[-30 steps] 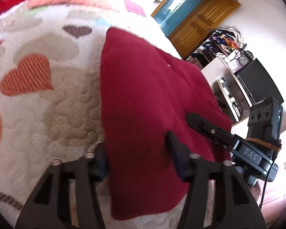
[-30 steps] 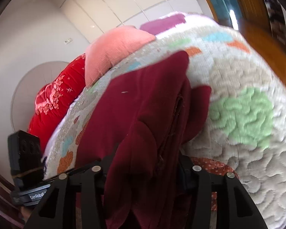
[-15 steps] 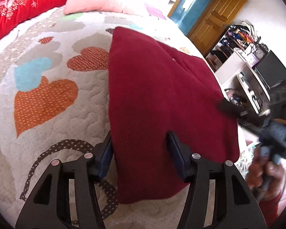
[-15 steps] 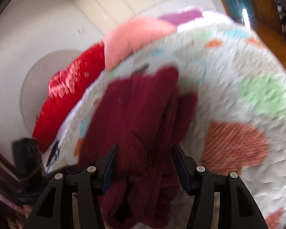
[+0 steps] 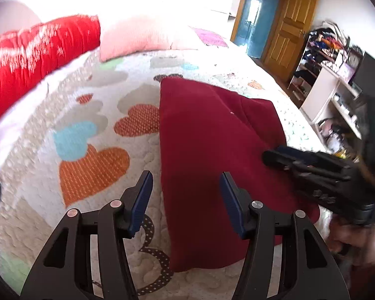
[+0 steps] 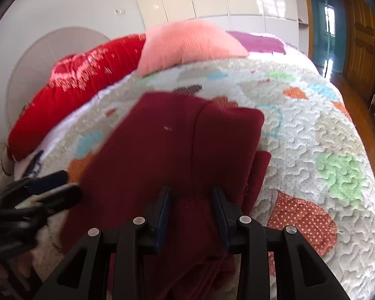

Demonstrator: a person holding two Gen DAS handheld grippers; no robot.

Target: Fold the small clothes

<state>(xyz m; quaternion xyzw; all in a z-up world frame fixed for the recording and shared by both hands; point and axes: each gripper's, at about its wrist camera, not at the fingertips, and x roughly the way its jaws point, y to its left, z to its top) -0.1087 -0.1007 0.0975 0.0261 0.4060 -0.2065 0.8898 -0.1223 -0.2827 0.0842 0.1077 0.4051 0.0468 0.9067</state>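
Heart-patterned quilt (image 5: 92, 165) bears maroon garment (image 5: 212, 150); left claw (image 5: 186, 200) gapes, right claw (image 6: 191, 212) narrowing, ungripped.

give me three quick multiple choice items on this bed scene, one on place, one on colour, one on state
1. Where does the dark red fleece garment lie?
A. on the heart-print quilt
B. on the floor
C. on a shelf

2. What colour is the square pillow beside the red bolster cushion?
A. blue
B. salmon pink
C. black

3. How are the left tongs?
A. clamped on the garment
C. gripping the pillow
B. open, pads clear of cloth

Answers: 1 A, quilt shows all around the garment. 2 B, the right wrist view shows it pink. 3 B, both blue pads stand apart with a gap to the cloth.
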